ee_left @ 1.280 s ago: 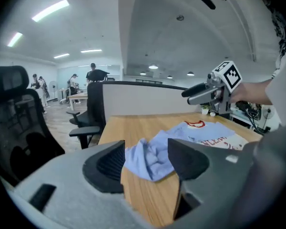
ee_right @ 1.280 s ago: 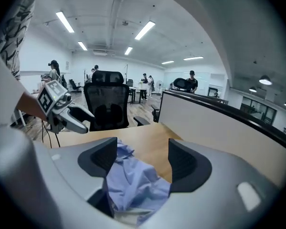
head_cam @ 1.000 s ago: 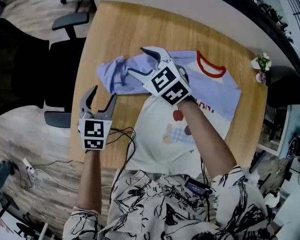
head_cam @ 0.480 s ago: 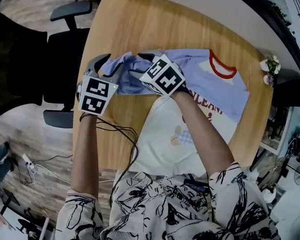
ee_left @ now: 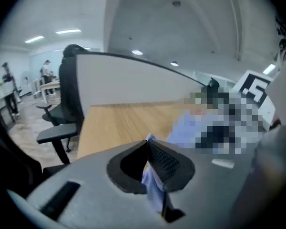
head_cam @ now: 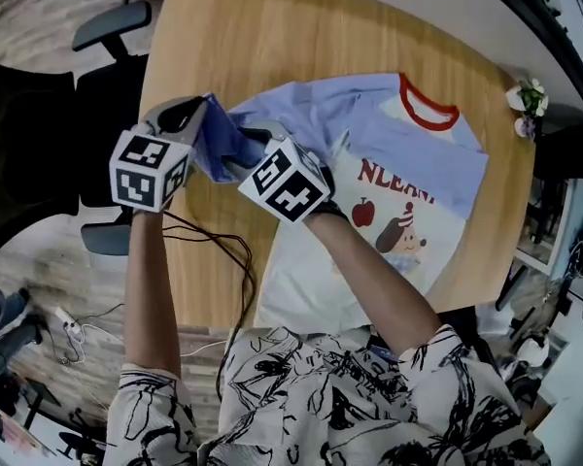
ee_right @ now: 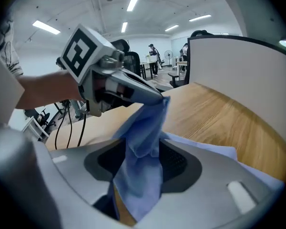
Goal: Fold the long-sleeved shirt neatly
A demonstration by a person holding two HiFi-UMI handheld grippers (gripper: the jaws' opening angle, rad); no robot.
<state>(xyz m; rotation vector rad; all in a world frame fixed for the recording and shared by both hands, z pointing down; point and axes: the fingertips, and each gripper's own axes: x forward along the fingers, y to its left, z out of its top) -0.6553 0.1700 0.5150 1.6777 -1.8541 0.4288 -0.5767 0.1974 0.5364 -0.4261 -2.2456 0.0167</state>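
Observation:
The long-sleeved shirt, white-bodied with blue sleeves and a red collar, lies print-up on the wooden table. Its left-hand blue sleeve is bunched and lifted near the table's left edge. My left gripper has just closed and is shut on the sleeve's end. In the right gripper view the left gripper holds the cloth up. The sleeve hangs from it down between the jaws of my right gripper. Those jaws have been closing but still stand apart around the cloth. In the head view the right gripper is just right of the left one.
Black office chairs stand off the table's left side, and a dark cable trails over its near edge. A small flower pot sits at the far right edge. A grey partition runs behind the table.
My left gripper went from the table's near-left edge up to the sleeve's end and shut on it. The right gripper came down along the sleeve with its jaws narrowing. The sleeve is now lifted.

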